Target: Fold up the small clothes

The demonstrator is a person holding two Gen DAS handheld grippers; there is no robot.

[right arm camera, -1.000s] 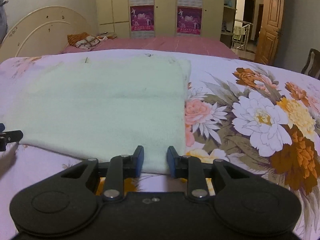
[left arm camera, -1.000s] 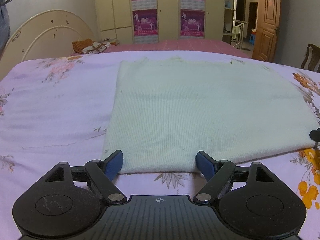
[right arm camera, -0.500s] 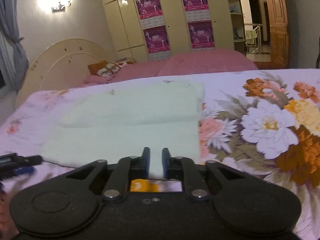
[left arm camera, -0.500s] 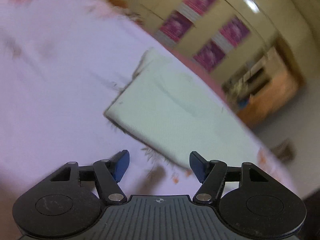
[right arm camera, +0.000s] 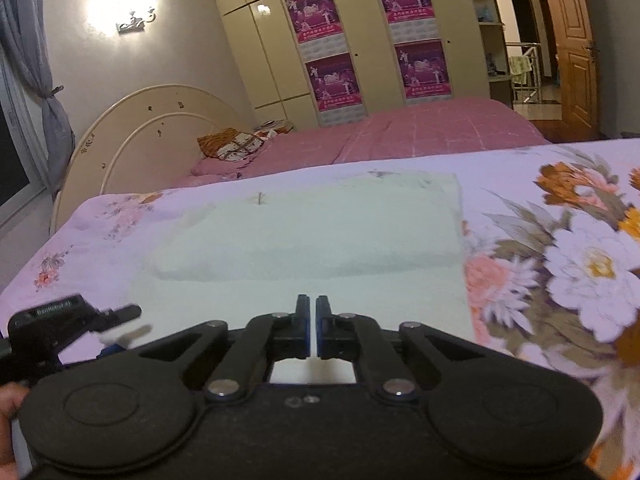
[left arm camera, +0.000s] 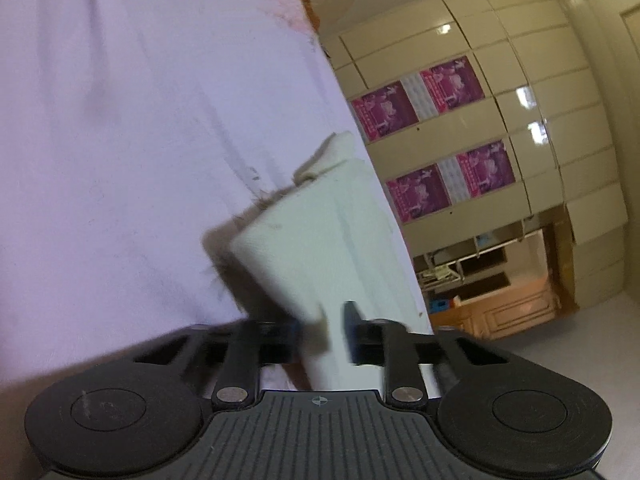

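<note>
A pale green knitted garment (right arm camera: 320,240) lies folded on the floral bedsheet (right arm camera: 560,264). My right gripper (right arm camera: 312,334) is shut on its near edge, which is lifted off the bed. In the tilted left wrist view the garment (left arm camera: 320,240) hangs from my left gripper (left arm camera: 326,332), which is closed on its near corner, raised above the sheet (left arm camera: 120,160). The left gripper also shows at the left edge of the right wrist view (right arm camera: 64,320).
A second bed with a pink cover (right arm camera: 400,132) and a cream headboard (right arm camera: 160,120) stands behind. A wardrobe with purple posters (right arm camera: 360,48) lines the back wall. A wooden door (right arm camera: 576,48) is at the far right.
Both grippers have closed on the garment's near edge and lifted it. The left gripper has rolled strongly to one side and the right view has tipped upward.
</note>
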